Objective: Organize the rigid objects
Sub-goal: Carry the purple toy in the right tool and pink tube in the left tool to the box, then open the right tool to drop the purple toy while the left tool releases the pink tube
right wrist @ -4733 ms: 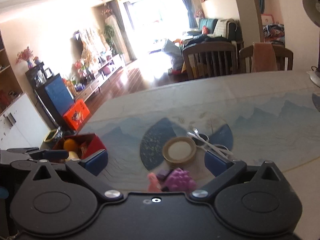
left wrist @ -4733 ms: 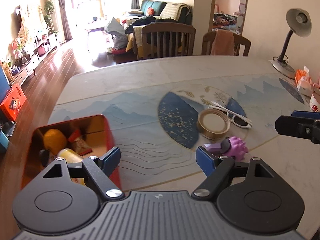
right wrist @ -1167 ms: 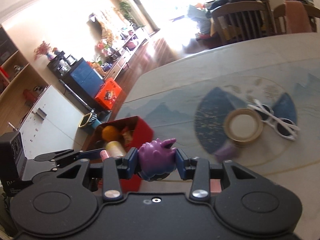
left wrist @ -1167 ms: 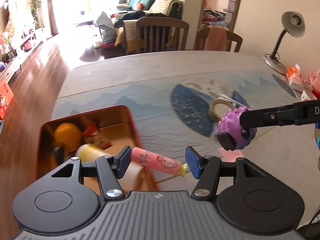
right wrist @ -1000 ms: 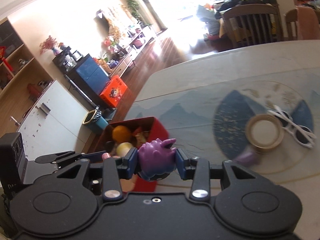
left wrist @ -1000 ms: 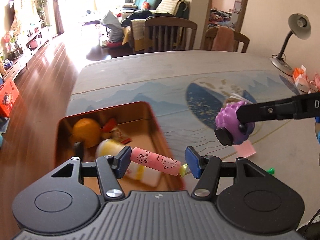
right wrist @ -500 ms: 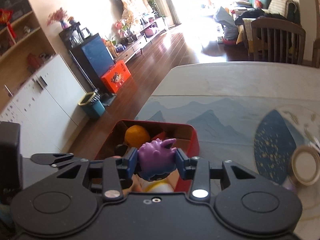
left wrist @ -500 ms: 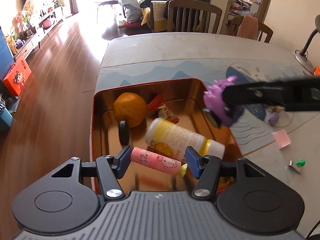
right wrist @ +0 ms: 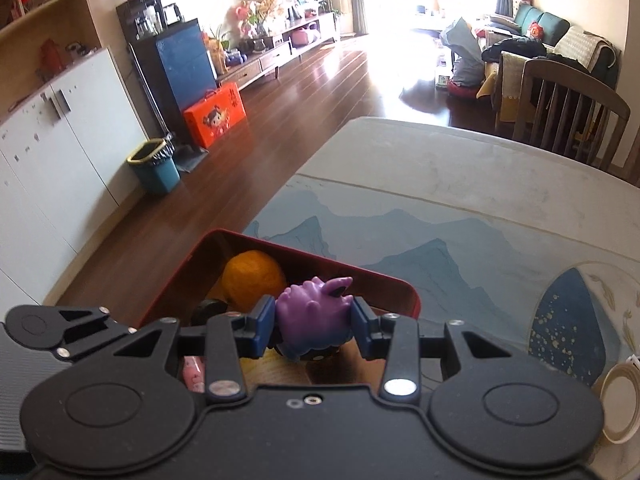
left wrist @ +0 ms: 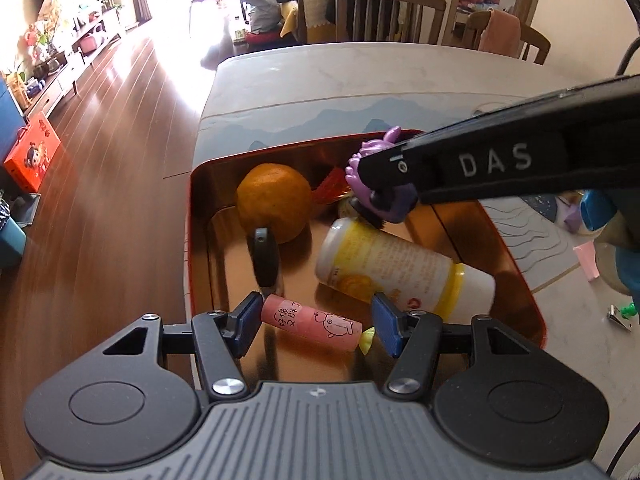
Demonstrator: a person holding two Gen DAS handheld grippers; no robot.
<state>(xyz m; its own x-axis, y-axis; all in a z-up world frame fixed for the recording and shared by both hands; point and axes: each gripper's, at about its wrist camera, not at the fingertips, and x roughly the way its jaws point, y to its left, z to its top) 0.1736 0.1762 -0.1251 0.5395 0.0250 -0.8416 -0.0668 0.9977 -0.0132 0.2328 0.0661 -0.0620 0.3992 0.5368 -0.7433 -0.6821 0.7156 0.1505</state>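
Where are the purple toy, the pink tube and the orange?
purple toy [right wrist: 312, 316], right wrist view, its body.
pink tube [left wrist: 310, 321], left wrist view, its printed side.
orange [left wrist: 274, 200], left wrist view, its peel.

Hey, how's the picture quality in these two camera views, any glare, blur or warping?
Left wrist view: sunlight blows out the floor at the windows, the tin's shiny inside mirrors the orange, and the table edge bows. Right wrist view: the same window glare washes out the far room, and the purple toy looks slightly soft.
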